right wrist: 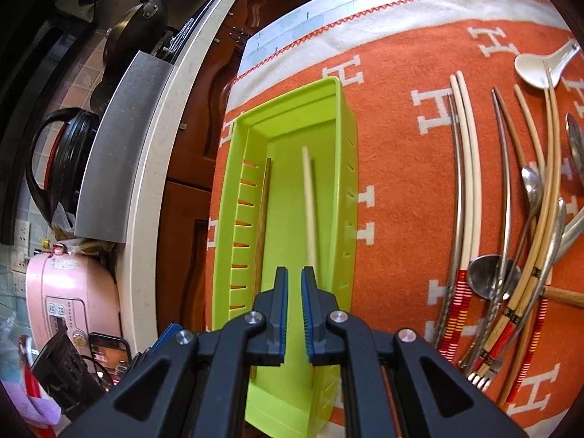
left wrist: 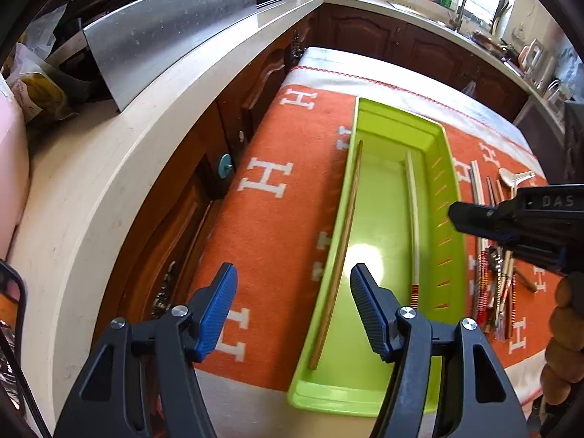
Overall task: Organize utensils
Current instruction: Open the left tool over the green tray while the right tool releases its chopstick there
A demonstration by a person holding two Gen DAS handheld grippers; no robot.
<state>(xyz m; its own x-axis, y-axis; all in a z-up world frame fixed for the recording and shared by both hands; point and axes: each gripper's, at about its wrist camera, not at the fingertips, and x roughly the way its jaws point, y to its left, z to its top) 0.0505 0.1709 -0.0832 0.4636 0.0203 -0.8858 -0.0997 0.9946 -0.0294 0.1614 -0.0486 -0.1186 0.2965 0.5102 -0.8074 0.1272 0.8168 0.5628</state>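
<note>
A lime green tray [left wrist: 434,135] [right wrist: 292,98] lies on an orange cloth. In it lie a brown wooden chopstick [left wrist: 343,252] [right wrist: 263,219] along its left side and a cream chopstick with a red-banded end [left wrist: 414,219] [right wrist: 309,204] to the right. My left gripper [left wrist: 292,306] is open and empty above the tray's near left edge. My right gripper [right wrist: 294,277] has its jaws nearly together with nothing between them, above the tray's near end; it also shows in the left wrist view [left wrist: 485,219]. Loose chopsticks, spoons and forks [right wrist: 511,226] [left wrist: 492,273] lie right of the tray.
The orange cloth with white H letters [left wrist: 277,197] [right wrist: 401,168] covers the table. A white counter [left wrist: 120,168] with a steel panel [left wrist: 164,43] runs along the left. A pink appliance [right wrist: 69,292] and a pan [right wrist: 131,25] stand there. Wooden cabinets [left wrist: 365,33] are behind.
</note>
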